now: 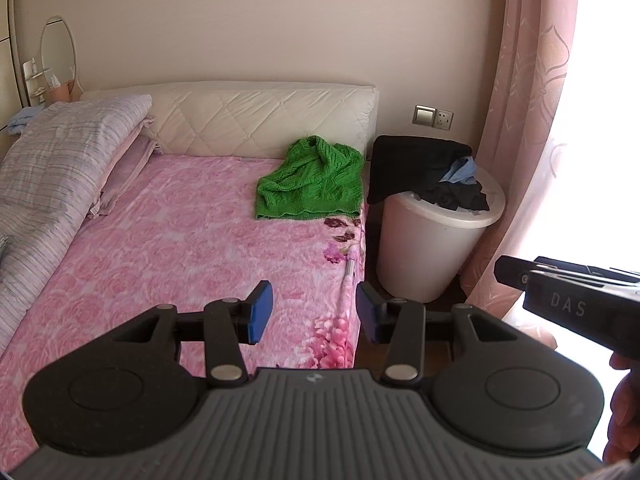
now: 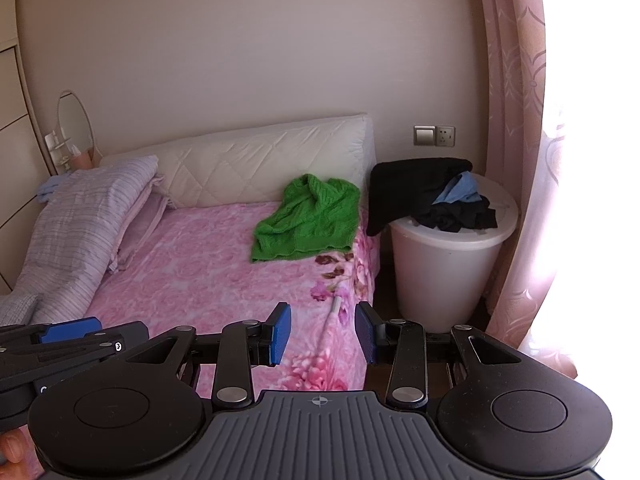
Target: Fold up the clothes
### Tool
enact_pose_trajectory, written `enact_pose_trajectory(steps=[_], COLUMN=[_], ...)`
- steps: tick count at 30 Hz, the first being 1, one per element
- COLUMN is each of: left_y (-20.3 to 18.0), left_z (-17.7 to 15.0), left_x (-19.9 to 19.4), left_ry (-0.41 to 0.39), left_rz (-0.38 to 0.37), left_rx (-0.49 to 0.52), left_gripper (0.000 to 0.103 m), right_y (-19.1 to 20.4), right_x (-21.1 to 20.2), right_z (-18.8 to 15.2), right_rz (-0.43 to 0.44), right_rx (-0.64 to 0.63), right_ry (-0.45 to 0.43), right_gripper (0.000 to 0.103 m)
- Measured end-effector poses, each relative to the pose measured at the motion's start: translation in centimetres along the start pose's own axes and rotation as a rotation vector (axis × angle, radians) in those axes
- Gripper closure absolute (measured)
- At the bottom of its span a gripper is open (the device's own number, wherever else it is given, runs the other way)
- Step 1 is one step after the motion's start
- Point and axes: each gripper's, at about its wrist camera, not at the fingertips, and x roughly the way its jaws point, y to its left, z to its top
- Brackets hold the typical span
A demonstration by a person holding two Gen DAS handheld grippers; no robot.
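The green knit sweater (image 1: 311, 179) lies crumpled, unfolded, at the far right corner of the bed (image 1: 192, 240), just in front of the quilted headboard (image 1: 256, 120) and close to the mattress edge. Beside the bed, a white laundry bin (image 1: 434, 248) holds more clothes: a black garment (image 1: 412, 164) drapes over its near rim, with a blue piece (image 1: 460, 172) tucked among dark fabric.

Your left gripper (image 1: 314, 312) hovers over the near right corner of the pink floral blanket, fingers spread wide, blue pads (image 1: 258, 312) holding nothing. Your right gripper (image 2: 322, 334) sits in much the same pose, also wide open and empty, well short of the sweater.

View differences: the left wrist camera catches the right gripper's black body at its right edge, marked "DAS", with part of your hand (image 1: 622, 408) below it. The right wrist camera shows the left gripper's side at lower left instead, plus a fingertip (image 2: 14, 446).

A striped folded quilt (image 1: 52, 168) occupies the bed's left side. A pink curtain (image 1: 520, 120) hangs at right.
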Motion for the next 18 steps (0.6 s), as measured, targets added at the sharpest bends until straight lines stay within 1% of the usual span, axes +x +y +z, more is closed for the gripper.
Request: enact_pose_trajectory(steps=[18], left_y=[-2.5], left_z=[-1.2], left_x=[-0.4], left_ry=[-0.005], left_rz=[0.050], left_rx=[-0.025], left_gripper=[0.061], right_y=[-2.9], right_x=[-0.4], right_z=[0.5], right_rz=[0.043], right_rx=[-0.009], right_ry=[0.013], right_gripper=[0.064])
